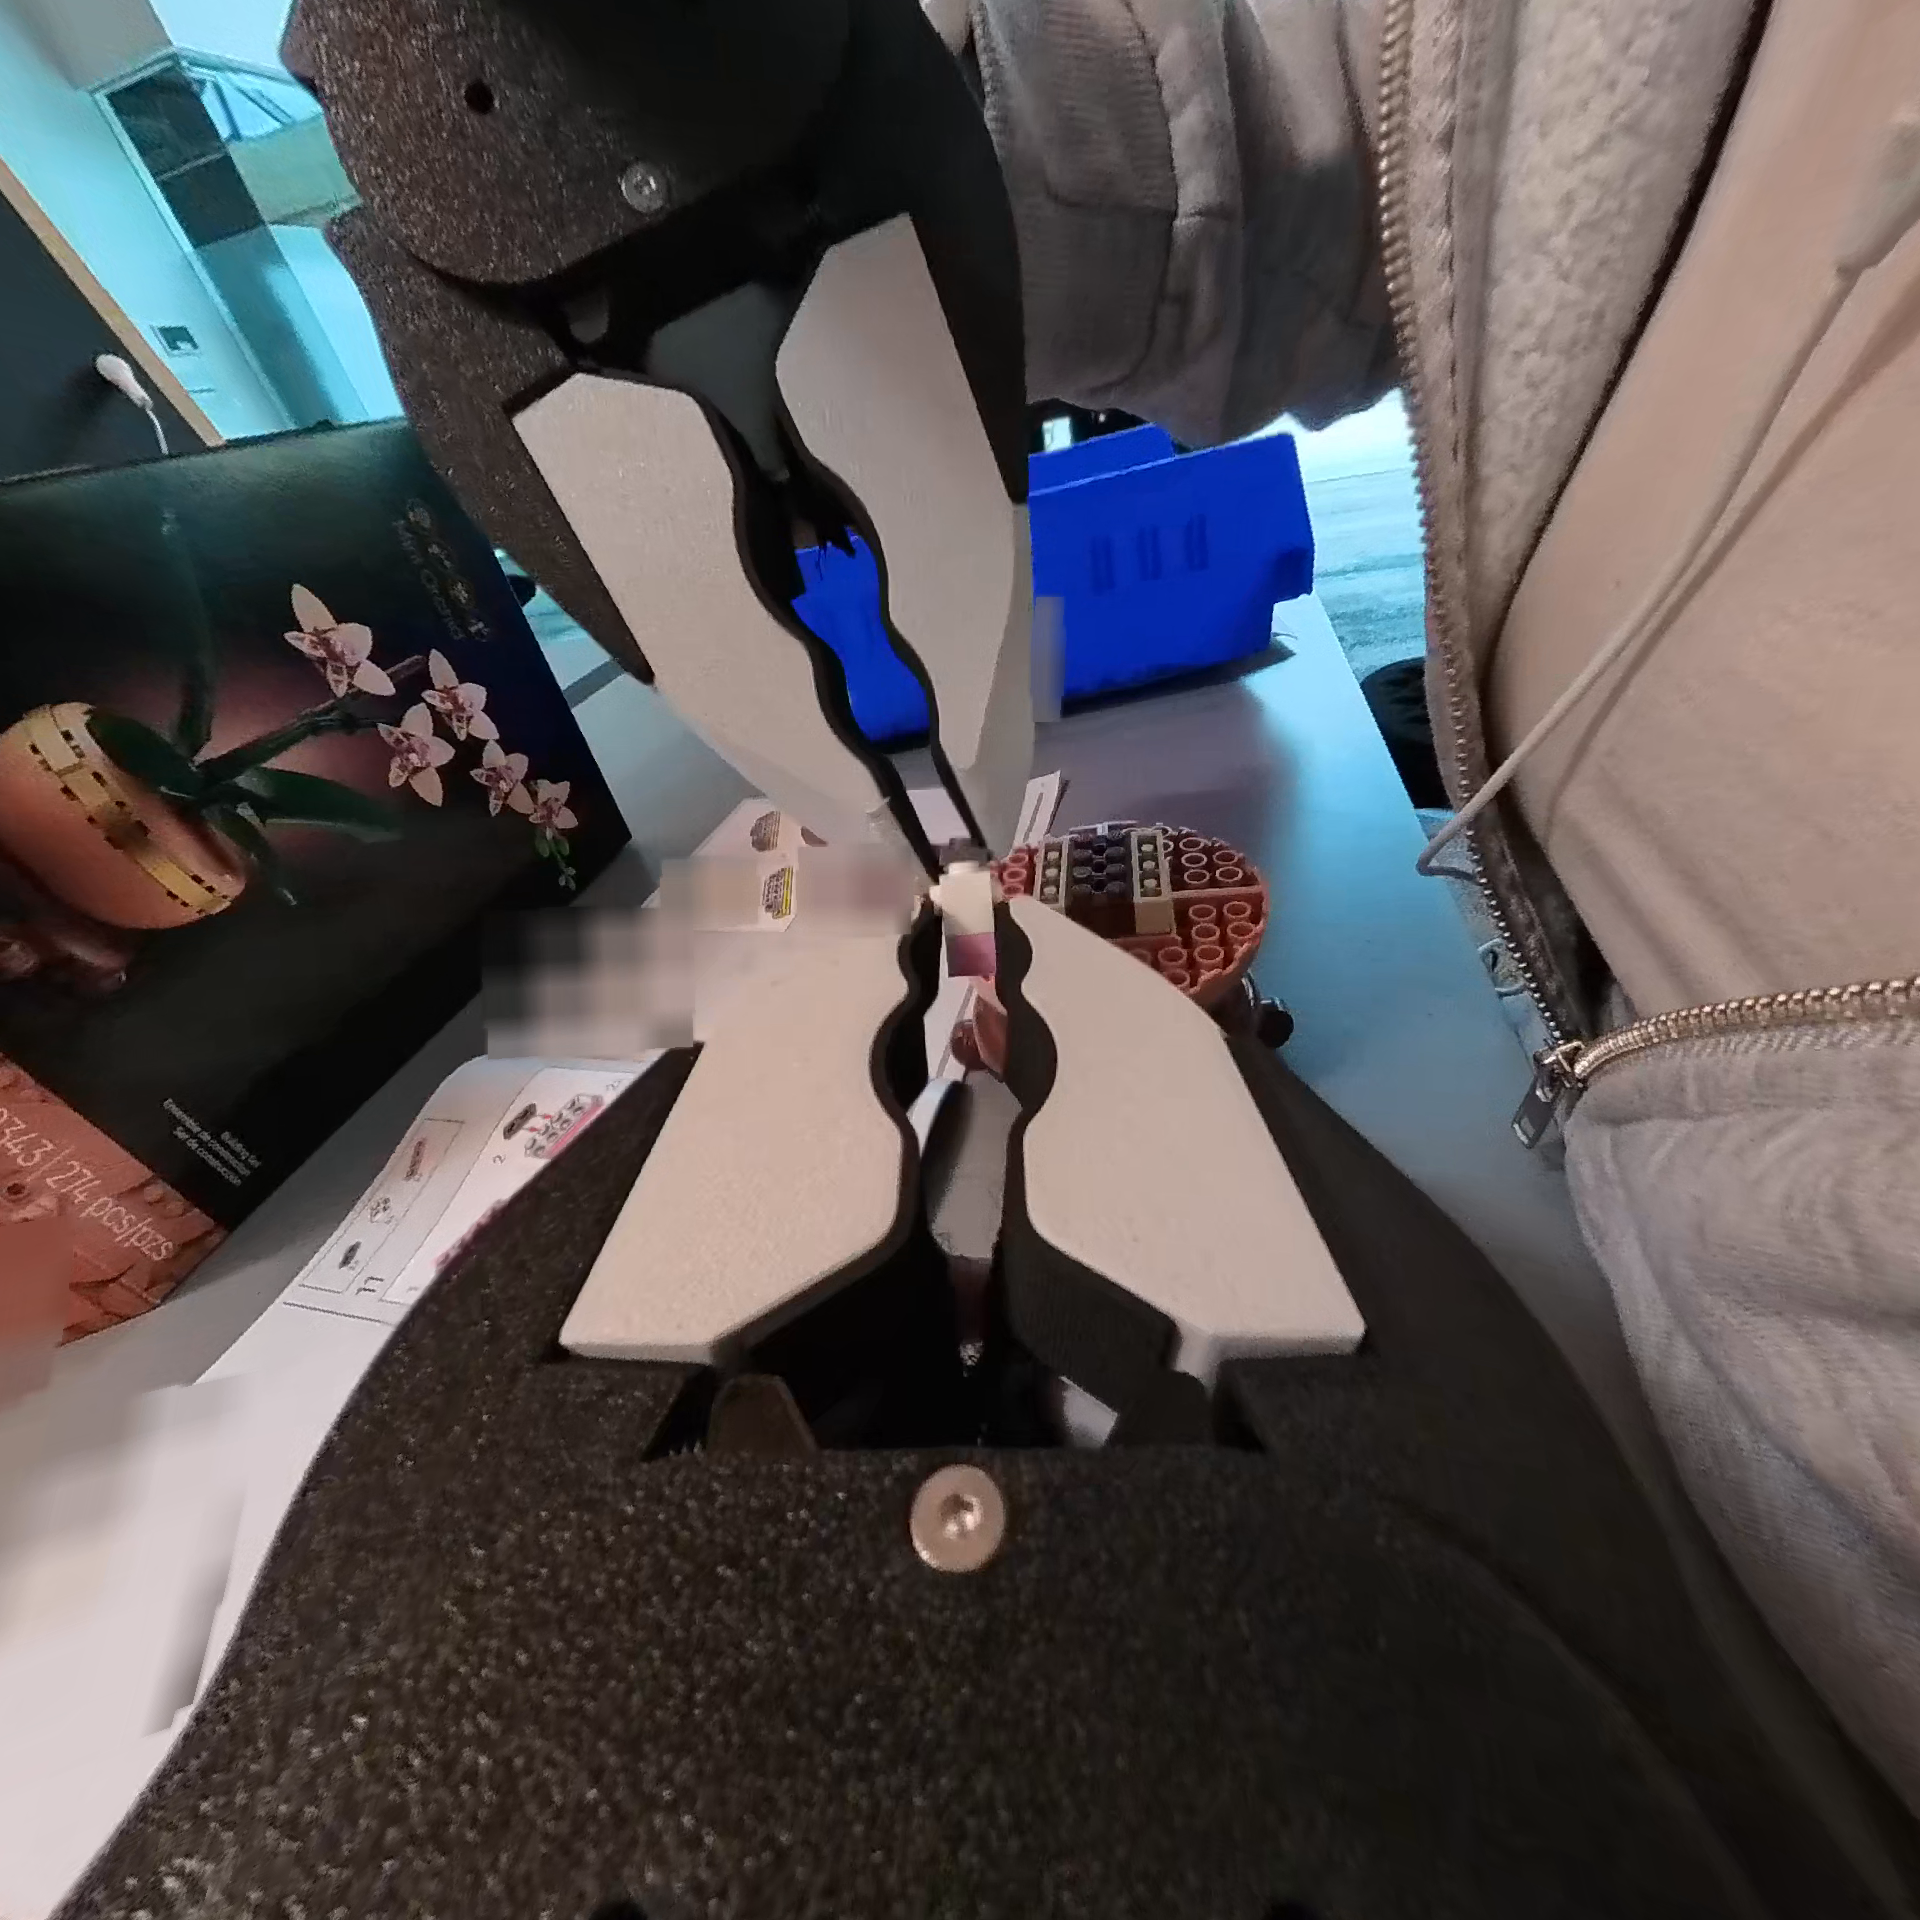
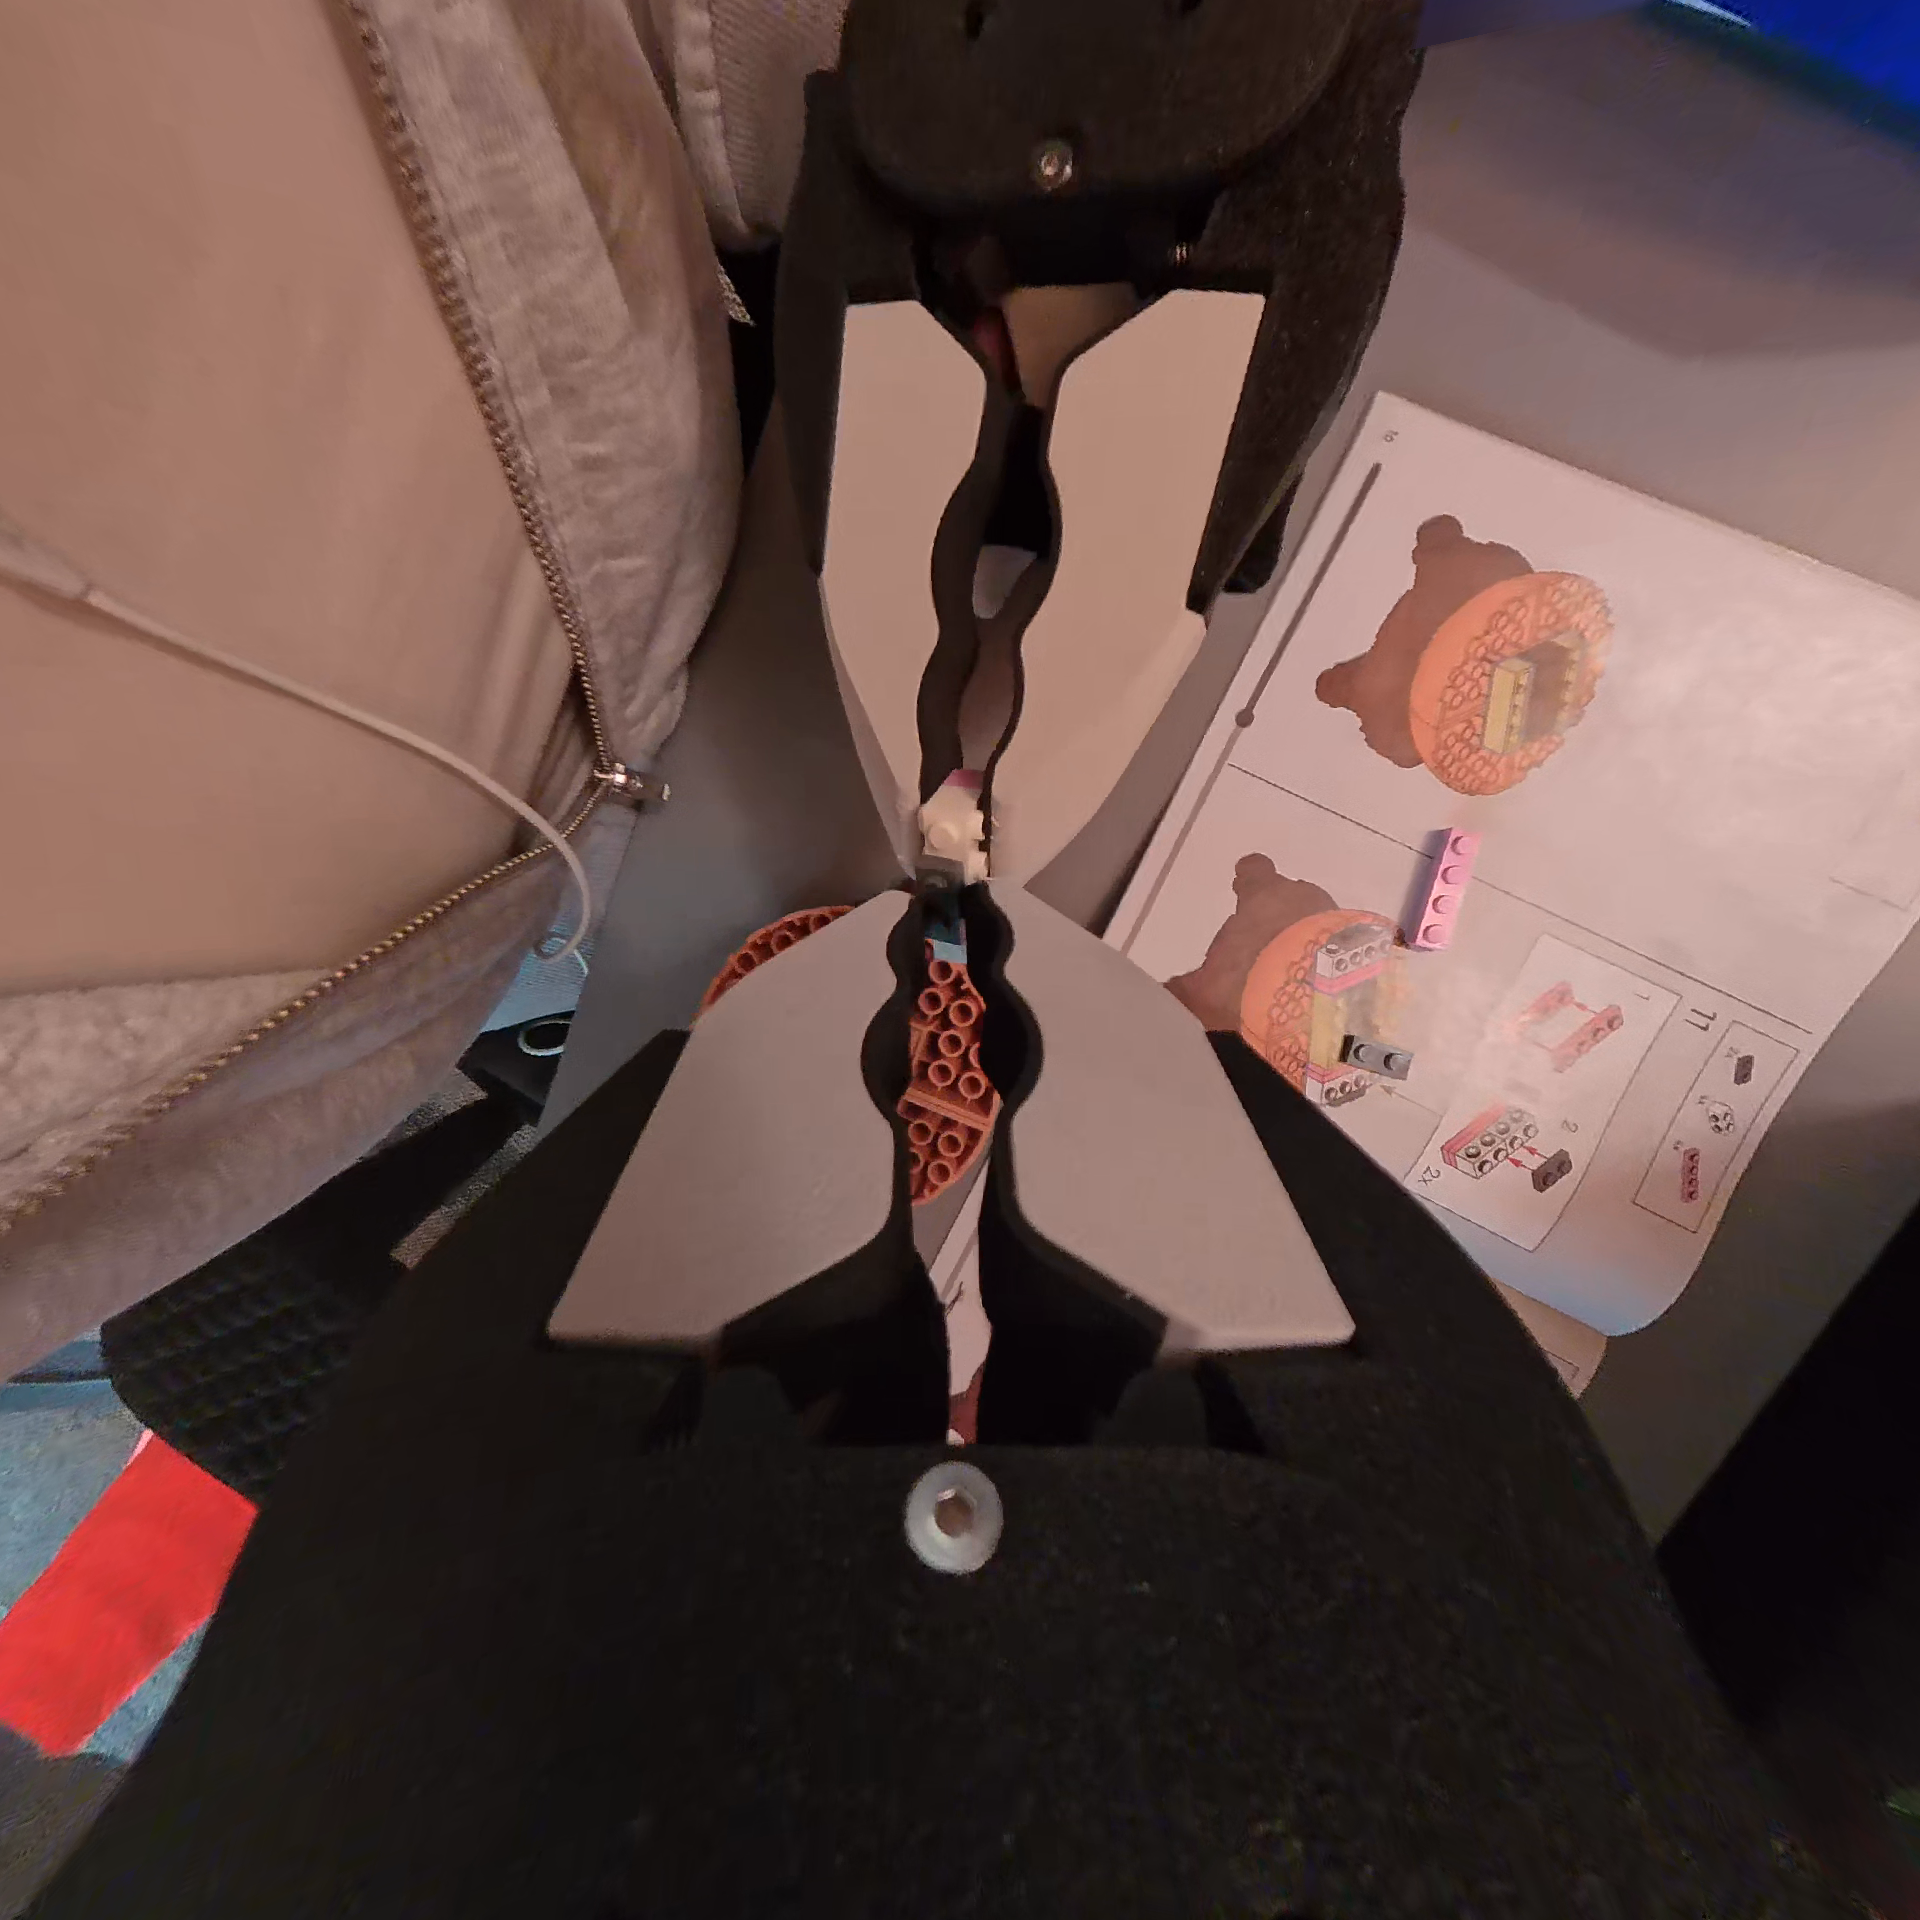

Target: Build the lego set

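My left gripper (image 1: 961, 935) is shut on a small white-and-pink brick (image 1: 958, 902), held in the air. My right gripper (image 1: 951, 836) comes from above, tip to tip with it, shut on a small dark grey piece (image 1: 962, 854) that touches the white brick's end. In the right wrist view my right gripper (image 2: 940, 920) holds the dark piece (image 2: 943, 927) against the white brick (image 2: 951, 831) in the left gripper (image 2: 958, 805). The round brown studded base (image 1: 1205, 920) with tan and dark bricks lies on the table just behind; it also shows between my right fingers (image 2: 948, 1070).
The open instruction booklet (image 2: 1558, 883) lies on the white table (image 1: 1351, 831). The dark lego set box (image 1: 260, 779) stands at the left. A blue bin (image 1: 1143, 582) is at the back. A person's grey zipped jacket (image 1: 1662, 623) is close on one side. The tips of both grippers are at nearly the same place.
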Available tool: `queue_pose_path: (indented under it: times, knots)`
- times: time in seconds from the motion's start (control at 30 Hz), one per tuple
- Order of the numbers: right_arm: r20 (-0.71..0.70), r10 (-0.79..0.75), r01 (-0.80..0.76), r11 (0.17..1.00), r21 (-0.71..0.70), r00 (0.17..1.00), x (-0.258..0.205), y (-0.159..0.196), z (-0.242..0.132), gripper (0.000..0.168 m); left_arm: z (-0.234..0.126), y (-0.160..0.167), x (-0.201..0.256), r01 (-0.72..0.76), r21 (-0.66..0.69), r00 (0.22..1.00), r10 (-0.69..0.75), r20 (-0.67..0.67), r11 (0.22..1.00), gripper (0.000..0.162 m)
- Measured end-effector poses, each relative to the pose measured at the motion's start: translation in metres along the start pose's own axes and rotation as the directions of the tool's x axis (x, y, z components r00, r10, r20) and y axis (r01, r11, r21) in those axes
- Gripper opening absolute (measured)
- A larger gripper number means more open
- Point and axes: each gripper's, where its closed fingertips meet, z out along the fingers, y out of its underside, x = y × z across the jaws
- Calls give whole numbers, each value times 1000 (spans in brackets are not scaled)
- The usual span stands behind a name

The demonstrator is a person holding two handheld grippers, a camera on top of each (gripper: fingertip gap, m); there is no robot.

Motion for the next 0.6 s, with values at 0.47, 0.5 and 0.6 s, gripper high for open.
queue_pose_path:
  times: [0.47,0.5,0.6]
  knots:
    - [-89,-34,44,993,114,995,9,-21,-21,11,-11,-20,-12,155,196,987,-160,11,968,10]
    - [-89,-37,48,991,121,995,9,-21,-22,10,-12,-20,-13,163,205,986,-169,9,965,9]
    - [-102,-37,50,991,126,994,10,-22,-23,10,-13,-21,-14,181,219,982,-187,5,959,9]
